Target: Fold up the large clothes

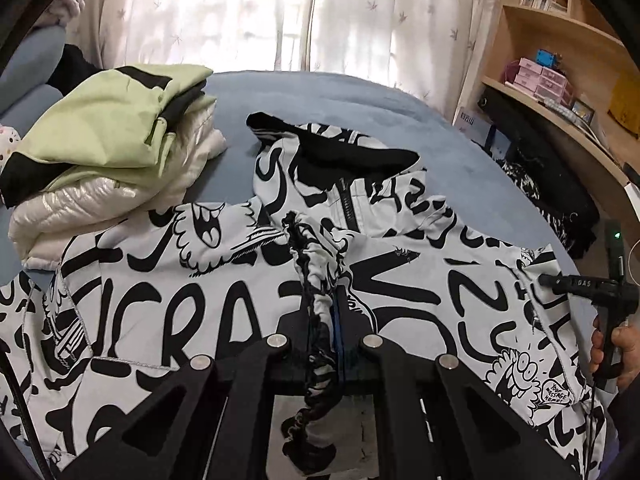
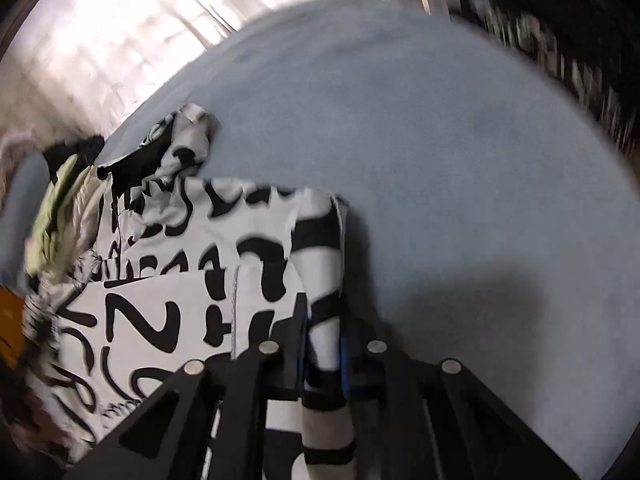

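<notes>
Left wrist view has the left tool (image 1: 320, 320) closed tight on a gathered, elastic-edged cuff of the black-and-white printed jacket (image 1: 224, 288), the bunched cloth running between its jaws and hanging down below them. Beyond it the jacket lies spread across the blue bed (image 1: 360, 96), its black-lined hood (image 1: 332, 148) and zip at the far side. At the right edge of this view a hand (image 1: 614, 350) grips the handle of the right tool, whose black tip rests on the jacket's right side. To the far left sits a pile of folded clothes (image 1: 108, 152), a light green garment on top of a shiny cream one, and curtains (image 1: 240, 12) and wooden shelves (image 1: 560, 48) stand behind the bed; none of the shelves' contents can be read in the other view. Right wrist view, blurred, shows what the first cannot: the right tool (image 2: 324, 344) is clamped shut on the jacket's right edge, cloth pinched between the jaws, with bare bed to its right.
</notes>
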A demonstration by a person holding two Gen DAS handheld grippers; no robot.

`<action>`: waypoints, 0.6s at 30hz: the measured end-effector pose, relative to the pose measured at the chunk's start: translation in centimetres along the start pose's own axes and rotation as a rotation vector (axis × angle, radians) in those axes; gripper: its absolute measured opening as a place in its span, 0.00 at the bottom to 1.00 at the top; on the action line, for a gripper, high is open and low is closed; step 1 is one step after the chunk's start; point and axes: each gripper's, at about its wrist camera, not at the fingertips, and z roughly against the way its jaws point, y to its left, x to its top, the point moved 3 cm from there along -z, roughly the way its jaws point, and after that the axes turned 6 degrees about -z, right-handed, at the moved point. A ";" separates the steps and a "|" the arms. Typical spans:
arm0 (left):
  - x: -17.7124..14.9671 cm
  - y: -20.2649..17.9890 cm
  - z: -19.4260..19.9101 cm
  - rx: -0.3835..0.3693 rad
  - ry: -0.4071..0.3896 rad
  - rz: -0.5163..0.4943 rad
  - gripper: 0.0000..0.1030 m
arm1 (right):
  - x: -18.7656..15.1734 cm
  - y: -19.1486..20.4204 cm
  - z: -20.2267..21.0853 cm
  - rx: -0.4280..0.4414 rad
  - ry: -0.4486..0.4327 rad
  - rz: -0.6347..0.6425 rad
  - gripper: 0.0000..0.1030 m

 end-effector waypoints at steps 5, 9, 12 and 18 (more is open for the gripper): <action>-3.3 -0.5 -4.8 0.048 0.130 -0.012 0.08 | -0.2 -2.8 -3.1 -0.068 0.076 -0.060 0.09; -5.0 0.9 -6.9 0.029 0.208 0.071 0.17 | -0.3 -3.2 -1.5 0.007 0.114 -0.127 0.24; -5.0 2.0 -6.1 -0.022 0.222 0.130 0.34 | -1.8 -2.9 1.0 0.046 0.150 -0.093 0.54; -6.6 2.0 -3.9 -0.094 0.284 0.100 0.46 | -8.4 -3.1 6.4 0.050 0.212 -0.001 0.55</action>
